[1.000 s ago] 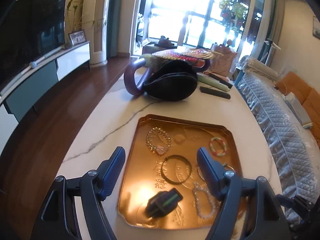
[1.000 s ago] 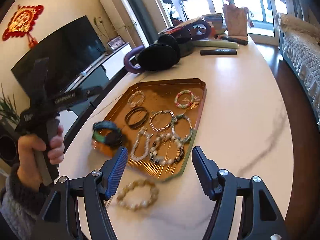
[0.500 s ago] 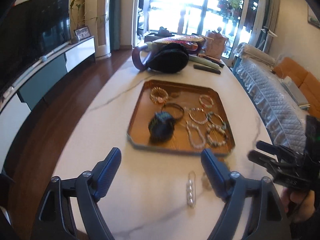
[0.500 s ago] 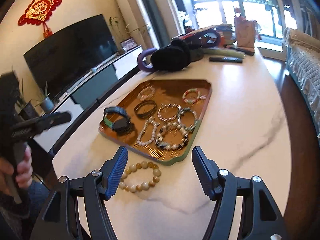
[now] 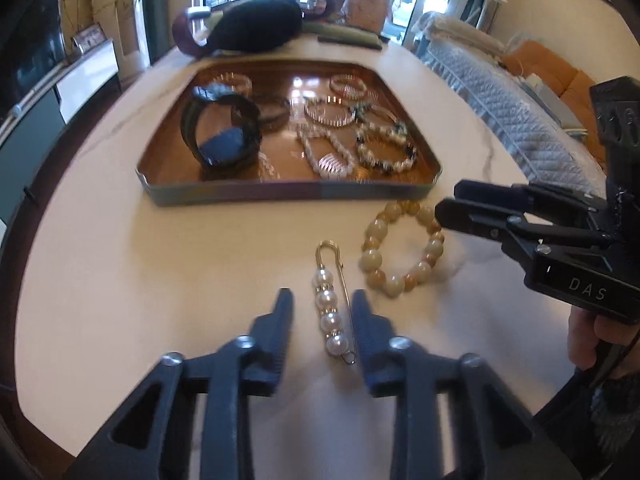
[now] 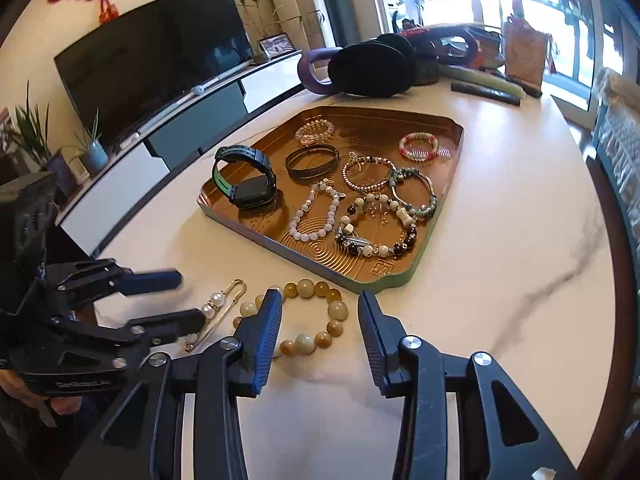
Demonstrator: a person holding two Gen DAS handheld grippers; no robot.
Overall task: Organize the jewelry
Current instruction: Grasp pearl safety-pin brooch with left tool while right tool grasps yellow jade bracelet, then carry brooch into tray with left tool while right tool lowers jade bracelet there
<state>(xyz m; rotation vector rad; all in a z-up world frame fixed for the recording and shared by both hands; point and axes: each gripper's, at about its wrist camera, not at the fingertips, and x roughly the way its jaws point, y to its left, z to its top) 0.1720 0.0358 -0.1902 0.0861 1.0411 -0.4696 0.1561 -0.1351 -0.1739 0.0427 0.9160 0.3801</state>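
Black plastic left gripper (image 5: 323,298), blue ribbed pads (image 6: 267,332), silver screws, white "DAS" lettering, grey fuzzy sleeve (image 5: 616,420)

Home living rm: wall TV (image 6: 152,52), sofa (image 5: 548,64), potted plants (image 6: 92,148), marble table (image 6: 520,240).

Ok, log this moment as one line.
left gripper: open, straddling gold pearl brooch pin | right gripper: open, over yellow jade bead bracelet
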